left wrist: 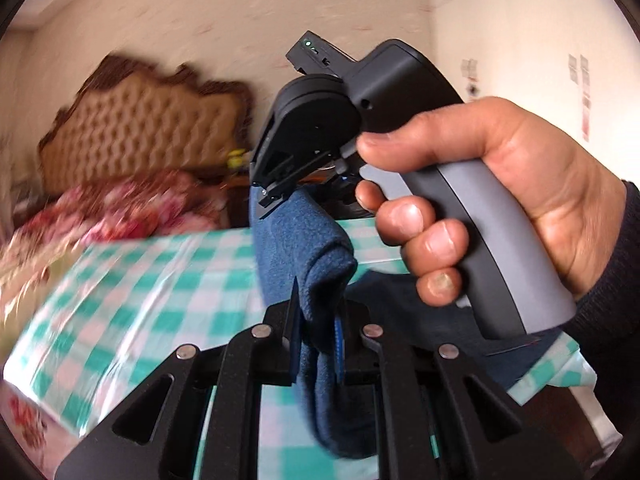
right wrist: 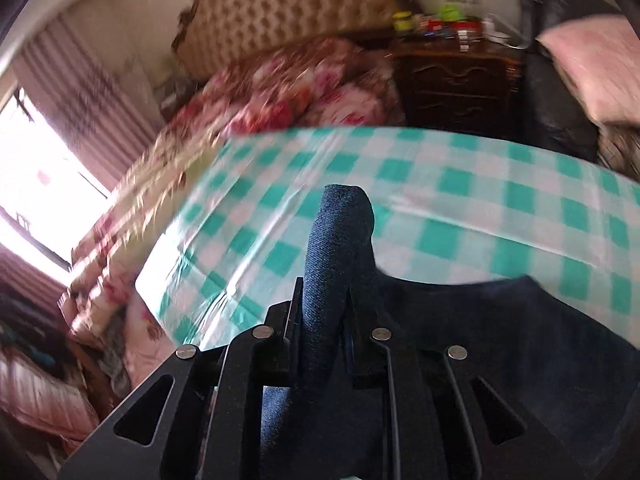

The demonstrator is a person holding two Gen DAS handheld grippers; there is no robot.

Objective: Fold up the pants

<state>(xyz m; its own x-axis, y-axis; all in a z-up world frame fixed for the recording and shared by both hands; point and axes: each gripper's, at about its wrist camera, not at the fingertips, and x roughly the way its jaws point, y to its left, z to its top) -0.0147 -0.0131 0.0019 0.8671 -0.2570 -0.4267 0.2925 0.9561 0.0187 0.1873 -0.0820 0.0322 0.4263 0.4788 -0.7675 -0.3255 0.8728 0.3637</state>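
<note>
The dark blue pants (left wrist: 296,240) hang lifted above the green-and-white checked tablecloth (left wrist: 132,292). My left gripper (left wrist: 318,308) is shut on a fold of the pants. In the left wrist view my right gripper (left wrist: 276,196), held by a hand, is just ahead and pinches the same cloth higher up. In the right wrist view my right gripper (right wrist: 322,304) is shut on a rolled fold of the pants (right wrist: 340,240), and the rest of the pants (right wrist: 500,328) trails to the right over the checked cloth (right wrist: 440,200).
A tufted headboard (right wrist: 288,12) and a floral quilt (right wrist: 288,96) lie beyond the table. A dark wooden nightstand (right wrist: 456,80) with small items stands at the back right. A bright window (right wrist: 36,184) is on the left. Both views are motion-blurred.
</note>
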